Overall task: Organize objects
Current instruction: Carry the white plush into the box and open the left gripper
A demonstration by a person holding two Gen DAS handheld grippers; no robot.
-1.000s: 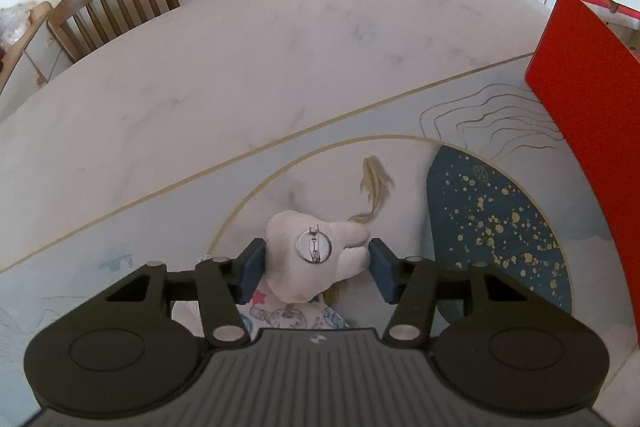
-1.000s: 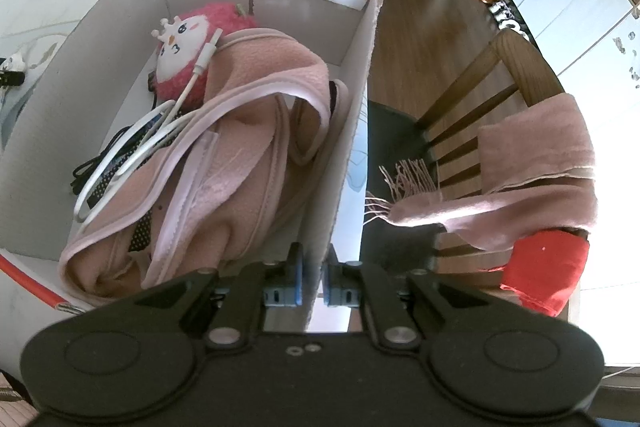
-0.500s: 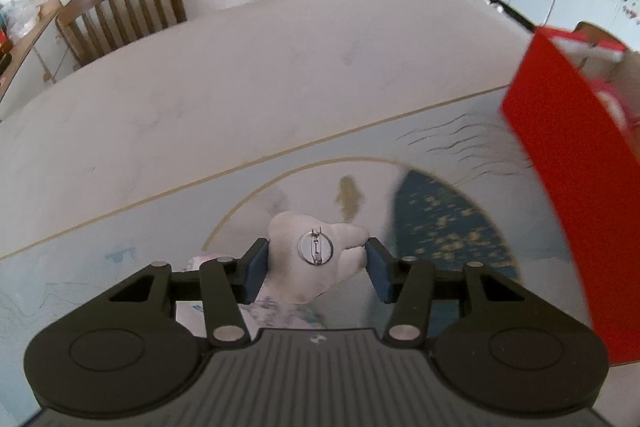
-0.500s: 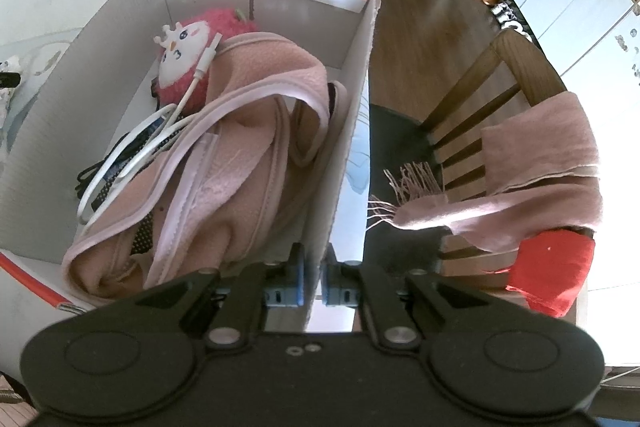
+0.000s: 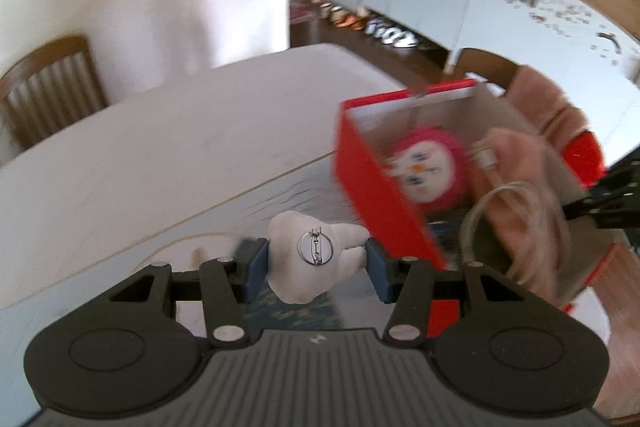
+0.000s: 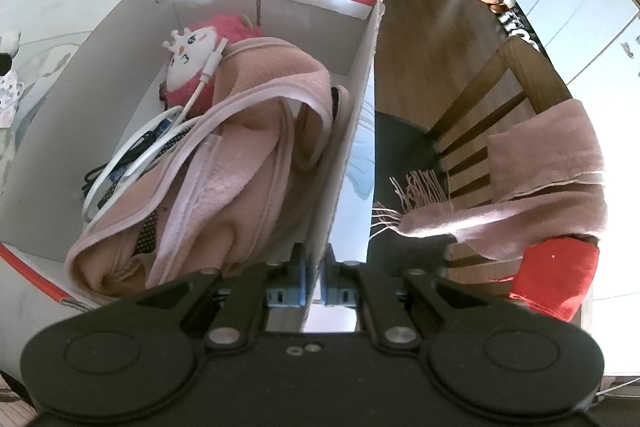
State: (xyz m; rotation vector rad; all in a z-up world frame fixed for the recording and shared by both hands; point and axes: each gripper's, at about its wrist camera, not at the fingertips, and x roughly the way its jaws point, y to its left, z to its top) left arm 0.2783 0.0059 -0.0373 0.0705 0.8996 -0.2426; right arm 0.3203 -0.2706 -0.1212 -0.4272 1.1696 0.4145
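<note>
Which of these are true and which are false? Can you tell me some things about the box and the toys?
1. The left tool holds a white plush brooch. True.
2. The box is empty. False: it holds a pink blanket, a pink plush toy and a white cable.
3. The right tool pinches the box's wall. True.
4. The box is blue outside. False: it is red.
5. A scarf hangs on a chair. True.
</note>
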